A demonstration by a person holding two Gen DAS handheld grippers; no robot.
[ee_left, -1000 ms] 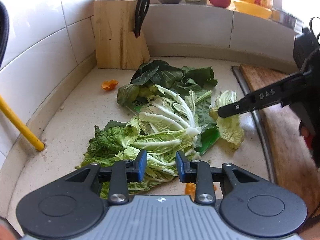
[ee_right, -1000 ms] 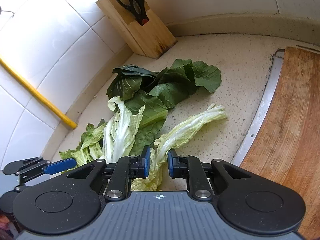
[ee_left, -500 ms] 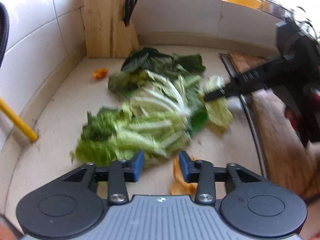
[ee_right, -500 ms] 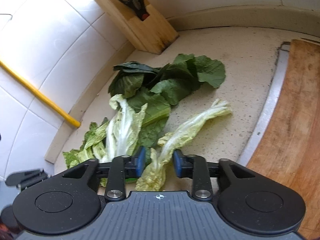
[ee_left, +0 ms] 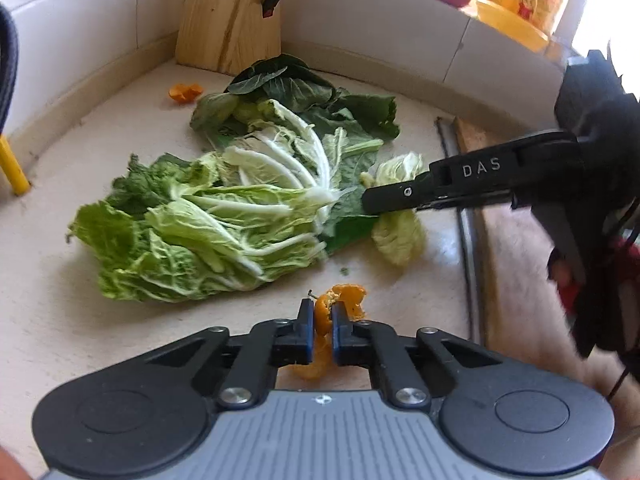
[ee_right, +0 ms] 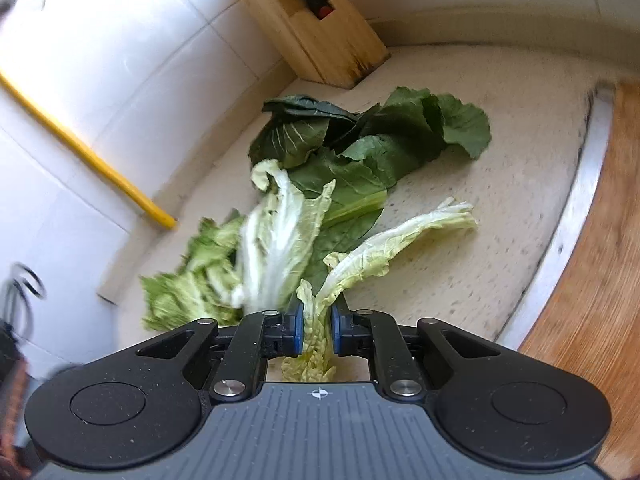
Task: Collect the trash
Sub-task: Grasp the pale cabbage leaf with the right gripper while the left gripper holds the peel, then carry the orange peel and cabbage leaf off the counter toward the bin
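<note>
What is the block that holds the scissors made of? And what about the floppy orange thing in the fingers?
The knife block looks like pale, unpainted wood: grain lines run down its sides, with dark stains near its base. The orange scrap pinched by the left gripper looks like fruit peel, probably from an orange or tangerine: thin, curled, bright outside and paler inside.

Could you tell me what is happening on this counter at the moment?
A person is clearing vegetable scraps with a claw in each hand. The left claw is shut on a piece of orange peel near the front of the counter. The right claw is shut on a pale cabbage leaf beside the main pile of greens. Another bit of peel lies by the knife block.
</note>
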